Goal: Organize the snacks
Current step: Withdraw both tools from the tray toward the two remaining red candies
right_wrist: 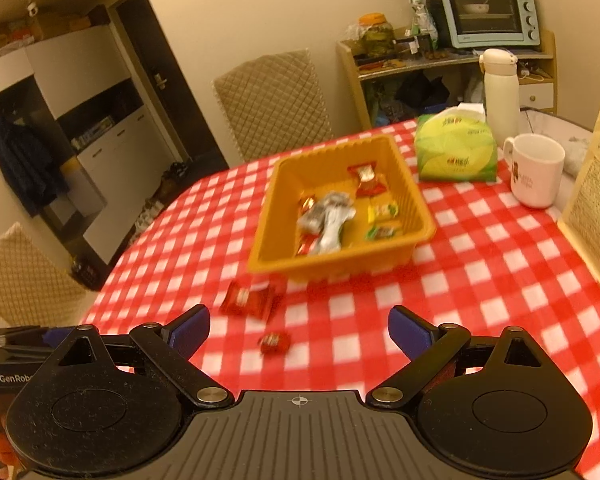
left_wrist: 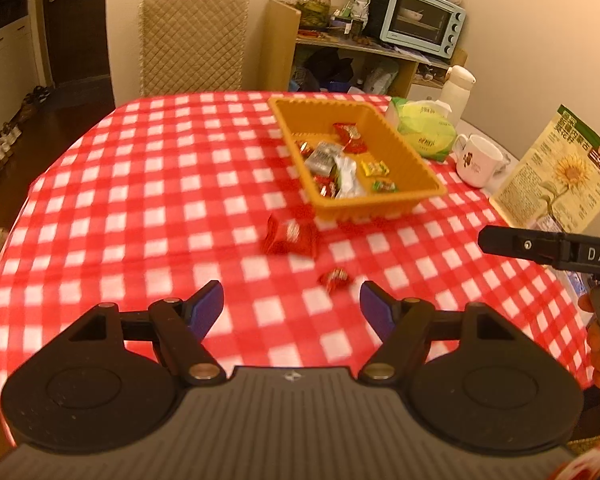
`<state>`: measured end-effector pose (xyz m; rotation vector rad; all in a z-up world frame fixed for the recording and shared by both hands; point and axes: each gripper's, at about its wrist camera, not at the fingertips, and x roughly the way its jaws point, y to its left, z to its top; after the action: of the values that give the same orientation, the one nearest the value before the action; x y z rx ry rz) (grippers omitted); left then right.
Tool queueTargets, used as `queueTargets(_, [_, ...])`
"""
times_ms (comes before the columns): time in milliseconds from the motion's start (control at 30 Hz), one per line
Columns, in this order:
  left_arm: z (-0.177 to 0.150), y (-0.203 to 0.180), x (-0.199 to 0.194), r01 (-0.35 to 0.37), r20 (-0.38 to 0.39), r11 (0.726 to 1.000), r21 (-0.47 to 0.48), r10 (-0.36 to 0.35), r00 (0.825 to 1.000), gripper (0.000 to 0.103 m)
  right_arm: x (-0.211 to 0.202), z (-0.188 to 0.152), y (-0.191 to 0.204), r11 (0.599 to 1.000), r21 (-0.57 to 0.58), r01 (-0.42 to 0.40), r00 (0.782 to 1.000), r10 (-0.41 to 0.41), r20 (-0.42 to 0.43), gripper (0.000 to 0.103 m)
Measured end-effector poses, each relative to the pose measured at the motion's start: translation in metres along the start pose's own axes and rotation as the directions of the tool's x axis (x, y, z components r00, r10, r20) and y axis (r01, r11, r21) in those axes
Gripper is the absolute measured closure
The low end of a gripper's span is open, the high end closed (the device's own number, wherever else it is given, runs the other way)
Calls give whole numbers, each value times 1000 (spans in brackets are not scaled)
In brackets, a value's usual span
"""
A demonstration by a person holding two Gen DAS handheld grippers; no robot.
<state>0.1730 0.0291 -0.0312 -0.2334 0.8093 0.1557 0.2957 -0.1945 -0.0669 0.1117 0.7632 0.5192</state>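
Note:
An orange basket (left_wrist: 380, 200) (right_wrist: 332, 264) stands on the red-checked tablecloth (left_wrist: 140, 200) (right_wrist: 480, 280) and holds several wrapped snacks (left_wrist: 340, 164) (right_wrist: 328, 216). Just in front of the basket a red snack packet (left_wrist: 288, 236) (right_wrist: 248, 300) lies on the cloth. A small red candy (left_wrist: 335, 278) (right_wrist: 275, 343) lies nearer to me. My left gripper (left_wrist: 291, 288) is open and empty, with the candy just beyond its right fingertip. My right gripper (right_wrist: 299, 314) is open wide and empty, the candy lying below between its fingers. One right finger (left_wrist: 540, 246) shows at the edge of the left wrist view.
Right of the basket are a green tissue pack (left_wrist: 424, 128) (right_wrist: 456, 148), a white mug (left_wrist: 480, 160) (right_wrist: 536, 170), a white flask (left_wrist: 458, 84) (right_wrist: 500, 92) and a standing printed leaflet (left_wrist: 556, 168) (right_wrist: 596, 208). A quilted chair (left_wrist: 192, 40) (right_wrist: 272, 100) is behind the table.

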Motion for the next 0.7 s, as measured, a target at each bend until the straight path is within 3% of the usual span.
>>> queueTargets(333, [-55, 20, -32, -20, -35, 1000, -11, 19, 999, 30, -8, -55, 34, 998, -55, 19, 997, -23, -80, 8])
queueTargets(700, [-86, 33, -45, -51, -59, 998, -28, 49, 997, 30, -2, -90, 52, 997, -71, 8, 988, -19, -154, 8])
